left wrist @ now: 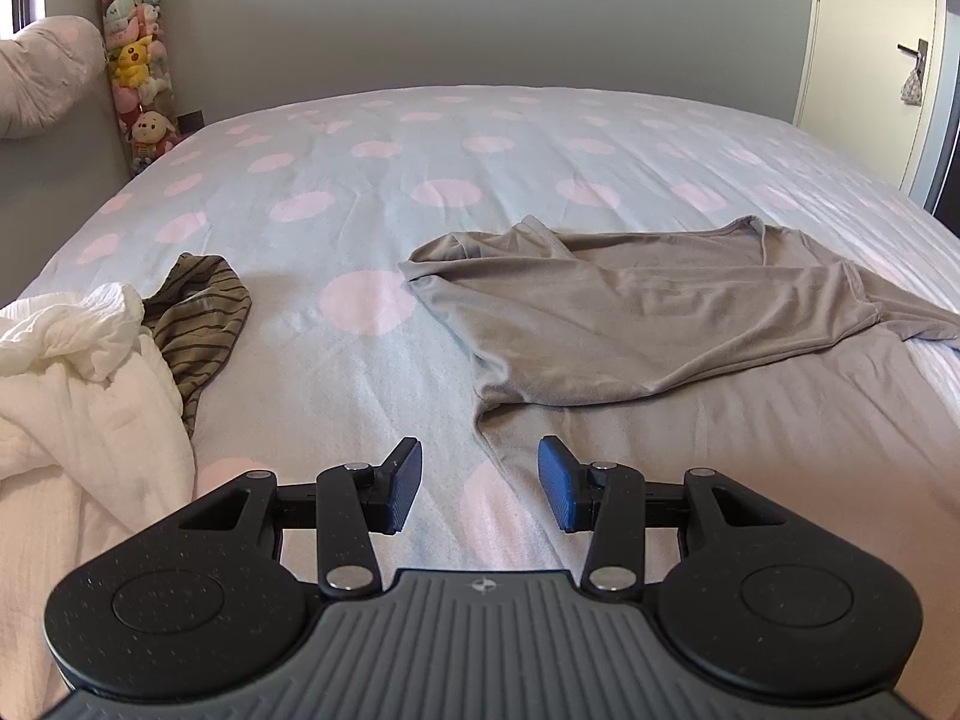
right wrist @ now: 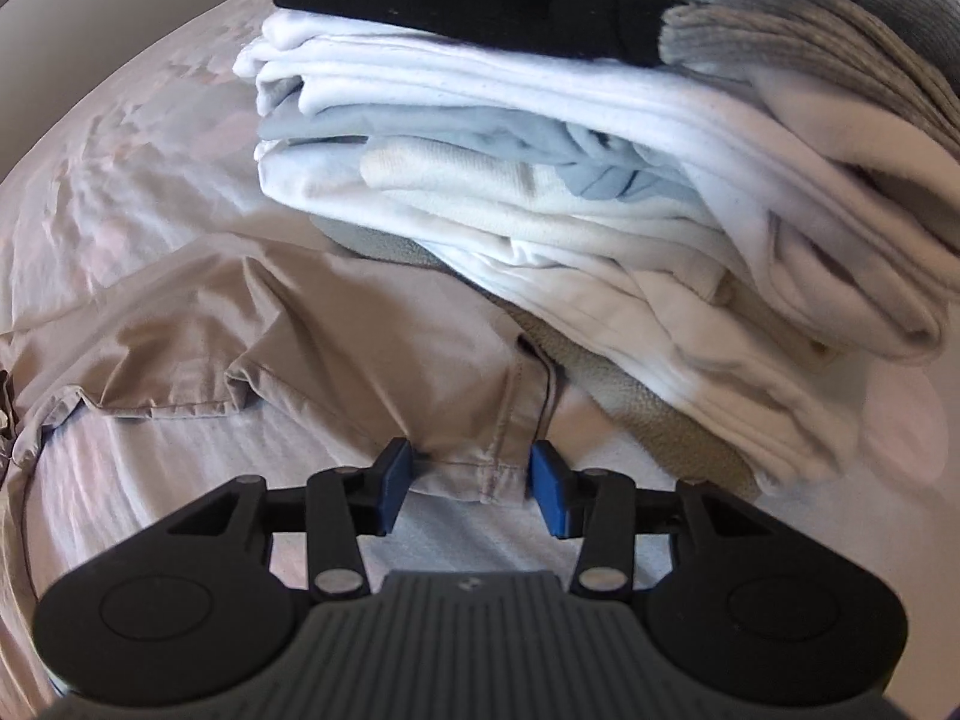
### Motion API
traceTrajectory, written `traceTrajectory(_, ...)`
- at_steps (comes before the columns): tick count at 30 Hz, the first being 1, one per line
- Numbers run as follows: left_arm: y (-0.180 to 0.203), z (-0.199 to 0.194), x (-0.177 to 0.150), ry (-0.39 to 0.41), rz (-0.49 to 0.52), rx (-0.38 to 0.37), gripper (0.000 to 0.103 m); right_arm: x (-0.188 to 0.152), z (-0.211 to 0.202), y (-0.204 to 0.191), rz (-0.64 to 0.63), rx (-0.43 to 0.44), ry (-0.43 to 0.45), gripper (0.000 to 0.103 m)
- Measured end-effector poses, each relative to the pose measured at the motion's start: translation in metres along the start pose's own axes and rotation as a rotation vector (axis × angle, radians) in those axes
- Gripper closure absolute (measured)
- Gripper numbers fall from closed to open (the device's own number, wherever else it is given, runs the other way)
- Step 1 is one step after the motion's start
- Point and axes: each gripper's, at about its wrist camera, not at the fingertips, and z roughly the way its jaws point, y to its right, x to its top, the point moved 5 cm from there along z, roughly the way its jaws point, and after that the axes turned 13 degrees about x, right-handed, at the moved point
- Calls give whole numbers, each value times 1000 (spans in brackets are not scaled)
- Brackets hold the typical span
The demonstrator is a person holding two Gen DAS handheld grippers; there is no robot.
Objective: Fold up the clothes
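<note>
We see the grey shirt spread on the dotted bedsheet. Our right gripper stands half open around its hem beside the folded pile; our left gripper hangs half open, holding nothing.

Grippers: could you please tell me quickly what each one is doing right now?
Left claw: open, holding nothing.
Right claw: open around the beige shirt hem, not clamped.
</note>
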Motion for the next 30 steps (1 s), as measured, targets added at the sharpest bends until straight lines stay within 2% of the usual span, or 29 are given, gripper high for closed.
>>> traceTrajectory(4, 0, 0, 1, 2, -4, -11, 62, 12, 8, 8, 70, -29, 58, 41)
traceTrajectory(7, 1, 1, 2, -2, -6, -16, 62, 17, 13, 7, 75, -36, 90, 41)
traceTrajectory(8, 1, 2, 2, -3, -8, -19, 62, 18, 14, 5, 66, -38, 96, 44)
traceTrajectory(9, 1, 4, 2, -5, -9, -22, 62, 19, 16, 3, 57, -41, 101, 56)
traceTrajectory(10, 1, 5, 2, -7, -9, -23, 62, 21, 16, -2, 31, -35, 103, 72)
traceTrajectory(12, 1, 6, 2, -9, -6, -24, 62, 25, 15, -10, -12, -9, 98, 93)
traceTrajectory(17, 2, 10, 0, -19, 3, -24, 62, 37, -2, -30, -52, 42, 114, 93)
traceTrajectory(22, 2, 10, 0, -25, 9, -30, 62, 55, -35, -83, -132, 173, 135, 93)
traceTrajectory(30, 1, 12, -1, -33, 4, -46, 62, 86, -85, -209, -320, 356, 163, 93)
